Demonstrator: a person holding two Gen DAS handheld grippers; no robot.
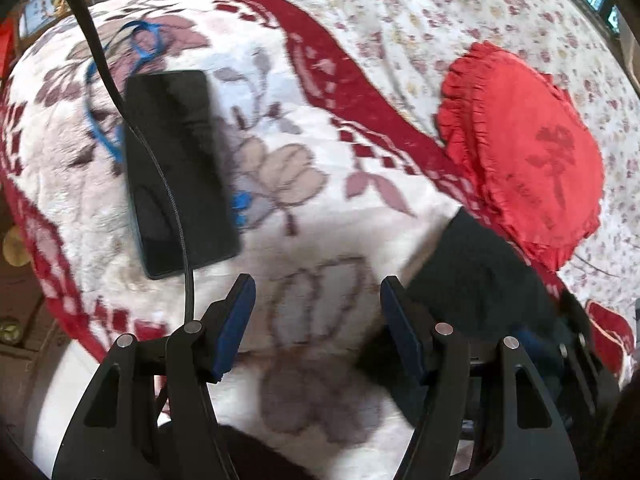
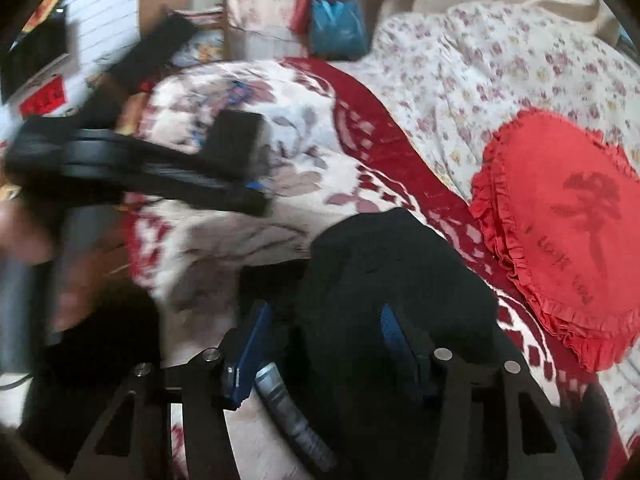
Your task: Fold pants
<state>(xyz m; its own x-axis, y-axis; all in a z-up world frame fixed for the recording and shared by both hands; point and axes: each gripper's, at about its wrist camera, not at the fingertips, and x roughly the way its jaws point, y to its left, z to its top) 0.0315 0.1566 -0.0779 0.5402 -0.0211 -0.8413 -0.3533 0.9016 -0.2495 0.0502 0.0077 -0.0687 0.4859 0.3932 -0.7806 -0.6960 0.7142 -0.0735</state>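
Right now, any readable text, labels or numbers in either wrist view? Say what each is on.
Red heart cushion: "I LOVE YOU" beneath the dark rose print, faint in the right wrist view; too blurred to read in the left wrist view.
Red papers at the far left of the right wrist view: dark marks, too blurred to read.
Black phone: screen dark, no text.
Nothing else legible.

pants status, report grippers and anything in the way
Left gripper open, empty. Right gripper open astride bunched black pants. Phone and red cushion nearby.

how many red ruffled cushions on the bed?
1. The red cushion lies on the floral sheet, just beyond the black pants. More may sit out of frame.
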